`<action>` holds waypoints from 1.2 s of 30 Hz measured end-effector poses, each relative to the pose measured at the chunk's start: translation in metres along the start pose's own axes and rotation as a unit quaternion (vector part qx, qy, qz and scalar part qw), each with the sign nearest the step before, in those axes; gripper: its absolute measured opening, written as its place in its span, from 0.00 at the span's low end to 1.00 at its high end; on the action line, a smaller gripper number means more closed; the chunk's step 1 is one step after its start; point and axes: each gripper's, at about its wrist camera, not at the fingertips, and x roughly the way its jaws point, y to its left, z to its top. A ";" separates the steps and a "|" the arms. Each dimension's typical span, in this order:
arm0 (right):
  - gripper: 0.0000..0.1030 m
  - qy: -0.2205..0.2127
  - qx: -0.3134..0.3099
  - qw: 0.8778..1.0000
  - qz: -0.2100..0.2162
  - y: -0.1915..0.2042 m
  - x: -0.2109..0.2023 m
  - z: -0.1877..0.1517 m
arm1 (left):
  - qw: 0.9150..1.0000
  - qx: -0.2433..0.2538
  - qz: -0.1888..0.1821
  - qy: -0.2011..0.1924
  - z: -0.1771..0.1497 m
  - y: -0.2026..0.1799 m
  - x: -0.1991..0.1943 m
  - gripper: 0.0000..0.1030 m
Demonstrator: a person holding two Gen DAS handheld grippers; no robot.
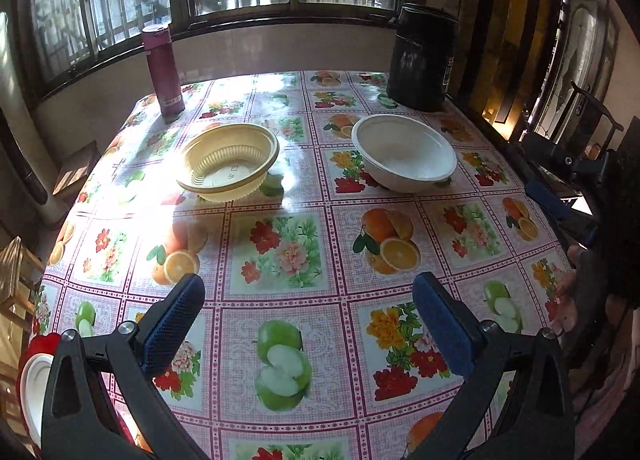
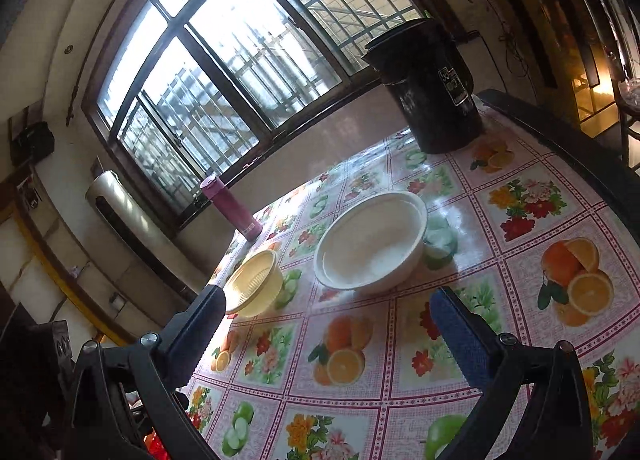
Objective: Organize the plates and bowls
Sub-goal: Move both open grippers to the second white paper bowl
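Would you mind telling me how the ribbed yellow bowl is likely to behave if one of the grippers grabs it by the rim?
The yellow bowl looks thin and translucent, so it is probably light and may flex under a rim pinch. It already sits tilted, so a nudge could rock it. The tablecloth looks glossy, so it may slide rather than stay put.

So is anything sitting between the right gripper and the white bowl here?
Nothing visible. Only bare tablecloth lies between the open right gripper and the white bowl. The yellow bowl sits off to the left of that path, and the black container stands behind the bowl.
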 end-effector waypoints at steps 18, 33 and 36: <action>1.00 -0.061 0.052 0.997 0.018 -0.021 0.053 0.047 | 0.998 0.025 0.038 -0.047 0.051 -0.025 0.025 1.00; 1.00 -0.053 0.109 0.992 0.036 -0.063 0.062 0.055 | 0.999 0.005 0.041 -0.033 0.080 -0.049 0.097 1.00; 1.00 -0.047 0.105 0.993 0.034 -0.063 0.065 0.054 | 0.999 -0.011 0.036 -0.022 0.083 -0.048 0.111 1.00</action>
